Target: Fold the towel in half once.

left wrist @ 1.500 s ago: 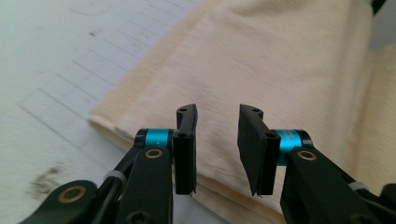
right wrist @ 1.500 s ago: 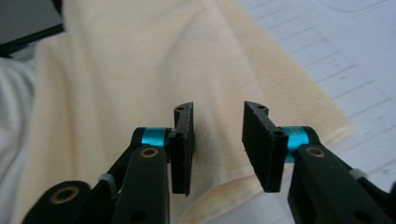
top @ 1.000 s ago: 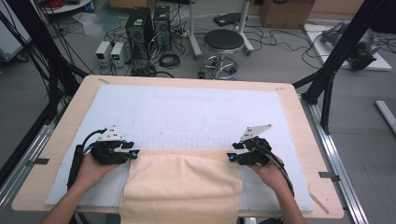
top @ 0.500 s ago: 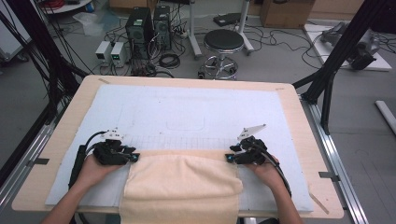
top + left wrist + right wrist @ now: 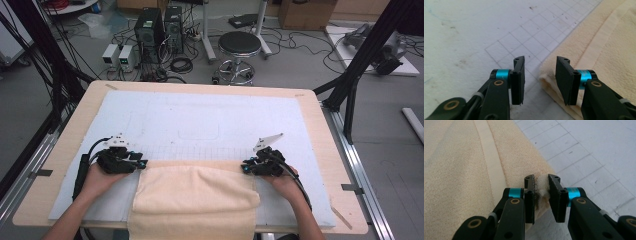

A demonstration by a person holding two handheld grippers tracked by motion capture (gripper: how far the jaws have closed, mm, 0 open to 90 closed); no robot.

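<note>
Both grippers at the far corners of the towel, about to fold it

The cream towel (image 5: 195, 197) lies at the near edge of the table (image 5: 320, 115), its front hanging over the edge at 6 o'clock. The right gripper (image 5: 246, 167) sits at the towel's 2 o'clock corner; its jaws have just been closing and now pinch a bunched tuft of that corner (image 5: 542, 185). The left gripper (image 5: 142, 164) is at the 10 o'clock corner, jaws apart, the cloth edge (image 5: 549, 80) lying between them but not yet pressed. I'd say the left should slide a little further over the hem and clamp both layers before either hand lifts; then raise both together, level, so the fold stays square and no corner slips out.
</note>
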